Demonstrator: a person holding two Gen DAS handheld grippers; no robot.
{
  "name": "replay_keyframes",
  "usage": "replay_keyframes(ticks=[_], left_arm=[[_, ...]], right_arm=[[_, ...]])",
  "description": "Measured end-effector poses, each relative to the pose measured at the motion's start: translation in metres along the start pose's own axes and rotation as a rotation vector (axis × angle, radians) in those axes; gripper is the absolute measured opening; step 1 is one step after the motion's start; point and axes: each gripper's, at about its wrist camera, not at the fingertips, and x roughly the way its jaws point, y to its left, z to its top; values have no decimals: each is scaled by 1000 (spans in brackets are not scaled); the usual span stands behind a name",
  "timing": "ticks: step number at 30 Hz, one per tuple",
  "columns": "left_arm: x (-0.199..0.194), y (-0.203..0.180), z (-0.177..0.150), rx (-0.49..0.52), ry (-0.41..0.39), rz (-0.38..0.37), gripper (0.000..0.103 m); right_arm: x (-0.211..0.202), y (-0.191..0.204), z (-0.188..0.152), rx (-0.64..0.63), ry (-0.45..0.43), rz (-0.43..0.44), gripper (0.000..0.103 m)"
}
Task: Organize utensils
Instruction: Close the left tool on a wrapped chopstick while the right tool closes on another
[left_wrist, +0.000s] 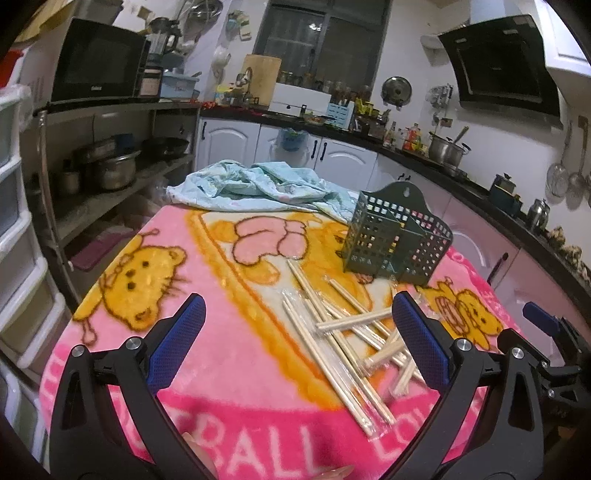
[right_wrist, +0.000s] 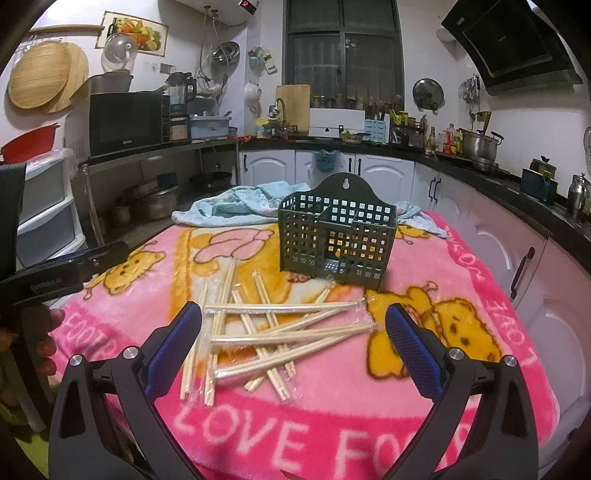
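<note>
**Chopsticks loose on the blanket, both grippers spread wide**

A pile of wrapped chopsticks lies criss-crossed on a pink blanket printed with yellow bears and white letters. In the right wrist view the pile sits in the centre of the frame, between the two blue pads of the right gripper, whose fingers stand far apart and hold nothing. The sticks touch and overlap one another; some point toward the top of the frame, others run across it.

Just above the pile in that view stands a dark green caddy, upright, with perforated walls, inner dividers and a hanging tab at its back. Whether anything lies inside it cannot be told. Behind it, a light blue cloth is bunched at the far edge of the blanket.

In the left wrist view the left gripper is likewise spread wide and empty. The chopsticks appear at lower centre-right, close to its right pad, with the caddy above them at right. The other tool shows at that frame's right edge. A hand grips a black handle at the left edge of the right wrist view.
</note>
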Motion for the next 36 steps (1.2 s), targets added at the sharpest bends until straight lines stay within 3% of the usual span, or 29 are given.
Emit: replay_keyframes(ticks=[8,13,24,28,32,36], left_arm=[[25,9,24,-42,37,-5,93],[48,2,43,-12,70,-1,93],[121,-4,68,57,203,10,93],[152,2,70,37,256,-7,93],[181,4,68,29,320,-22,91],[206,9,60,-18,392,-52,78]], right_arm=[[20,-18,24,13,5,-22,97],[36,-35,41,41,28,-26,97],[79,-69,65,134,79,-34,97],[96,-82,65,145,117,-49,97],[114,-91,57,146,175,-55,86],[131,-92,43,146,241,-42,80]])
